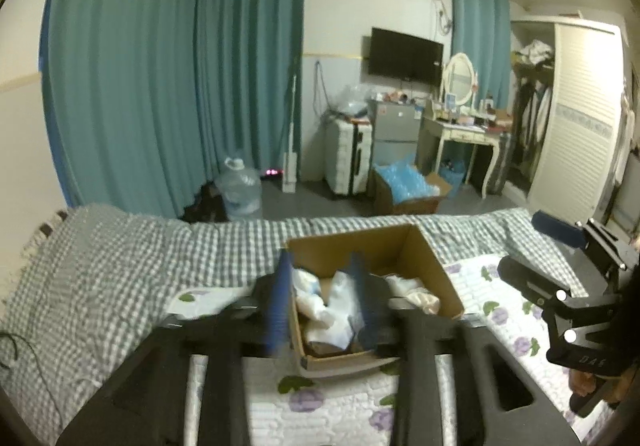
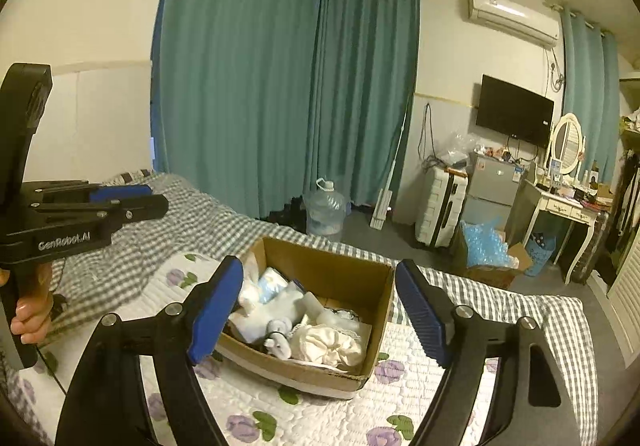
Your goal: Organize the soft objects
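An open cardboard box (image 2: pixel 320 260) stands on the bed and holds several white and cream soft cloth items (image 2: pixel 324 342). My right gripper (image 2: pixel 320 310) hovers above the near side of the box. Its blue pads stand wide apart and nothing is between them. My left gripper (image 1: pixel 322 302) is blurred and also hangs over the box (image 1: pixel 432 258), open, with only the white cloths (image 1: pixel 336 298) showing behind the gap. From the right wrist view the left gripper (image 2: pixel 156 198) sits at the far left, held by a hand (image 2: pixel 32 314). The right gripper's body (image 1: pixel 560 298) shows at the right edge.
The box rests on a floral quilted mat (image 2: pixel 320 418) laid over a grey checked blanket (image 1: pixel 100 258). Beyond the bed's far edge are a water jug (image 1: pixel 240 186), a carton of blue bags (image 1: pixel 412 186), a suitcase (image 1: pixel 348 158), a dressing table (image 1: pixel 464 134) and a wardrobe (image 1: pixel 576 114).
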### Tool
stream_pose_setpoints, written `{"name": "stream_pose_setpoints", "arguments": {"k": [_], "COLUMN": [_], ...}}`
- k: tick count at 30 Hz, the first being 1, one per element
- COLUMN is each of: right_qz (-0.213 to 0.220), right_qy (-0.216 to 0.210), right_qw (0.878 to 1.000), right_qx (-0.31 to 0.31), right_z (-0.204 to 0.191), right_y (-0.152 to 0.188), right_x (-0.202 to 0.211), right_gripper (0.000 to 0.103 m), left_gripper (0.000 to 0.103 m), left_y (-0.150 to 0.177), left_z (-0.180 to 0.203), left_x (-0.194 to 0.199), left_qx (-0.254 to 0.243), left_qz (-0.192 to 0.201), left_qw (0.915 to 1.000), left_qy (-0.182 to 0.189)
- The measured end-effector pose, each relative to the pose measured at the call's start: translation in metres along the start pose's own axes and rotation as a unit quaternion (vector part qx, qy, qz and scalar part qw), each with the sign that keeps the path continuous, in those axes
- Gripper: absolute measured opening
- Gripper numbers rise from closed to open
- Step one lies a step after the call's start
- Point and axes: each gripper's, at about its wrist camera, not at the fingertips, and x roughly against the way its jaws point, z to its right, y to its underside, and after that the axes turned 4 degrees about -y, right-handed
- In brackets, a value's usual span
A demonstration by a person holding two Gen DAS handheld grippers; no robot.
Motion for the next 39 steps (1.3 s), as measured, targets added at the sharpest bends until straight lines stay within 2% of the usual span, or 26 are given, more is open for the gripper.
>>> {"name": "stream_pose_setpoints", "arguments": {"k": [2,3,5,9,14,17,21,25,30,34,39], "right_qz": [0.008,0.012,0.017,0.02,0.016,0.014,-0.001,-0.024,-0.05,-0.058,-0.058], "right_qy": [0.0,-0.001,-0.003,-0.005,-0.007,0.002,0.007,0.01,0.017,0.026,0.027], "right_qw": [1.0,1.0,1.0,1.0,1.0,1.0,1.0,1.0,0.998,0.997,0.997], "right_qx": [0.003,0.004,0.003,0.004,0.014,0.01,0.005,0.0,-0.021,-0.033,-0.042], "right_z": [-0.004,-0.007,-0.012,-0.023,-0.033,-0.036,-0.033,-0.033,-0.023,-0.017,-0.014], "right_y": [-0.002,-0.002,0.0,0.011,0.023,0.03,0.04,0.059,0.079,0.083,0.08], "right_x": [0.012,0.019,0.029,0.045,0.052,0.051,0.042,0.032,0.023,0.017,0.016], "right_gripper": [0.084,0.085,0.085,0.085,0.091,0.096,0.096,0.103,0.103,0.103,0.103], "left_gripper": [0.081,0.085,0.085,0.085,0.085,0.085,0.085,0.085,0.085,0.085,0.085], "left_y": [0.0,0.001,0.004,0.006,0.018,0.03,0.046,0.057,0.072,0.078,0.08], "left_z": [-0.001,-0.002,-0.005,-0.008,-0.011,-0.015,-0.018,-0.022,-0.023,-0.022,-0.017], "left_x": [0.015,0.023,0.04,0.052,0.065,0.069,0.06,0.046,0.026,0.015,0.011], "left_qx": [-0.004,0.001,0.012,0.015,0.02,0.028,0.042,0.059,0.05,0.048,0.038], "left_qz": [0.019,0.035,0.067,0.07,0.079,0.09,0.072,0.053,0.02,0.004,0.002], "left_qw": [0.9998,0.9993,0.9974,0.9972,0.9966,0.9952,0.9962,0.9959,0.9967,0.9969,0.9973], "left_qy": [-0.007,-0.015,-0.026,-0.023,-0.011,-0.026,-0.027,-0.043,-0.061,-0.063,-0.063]}}
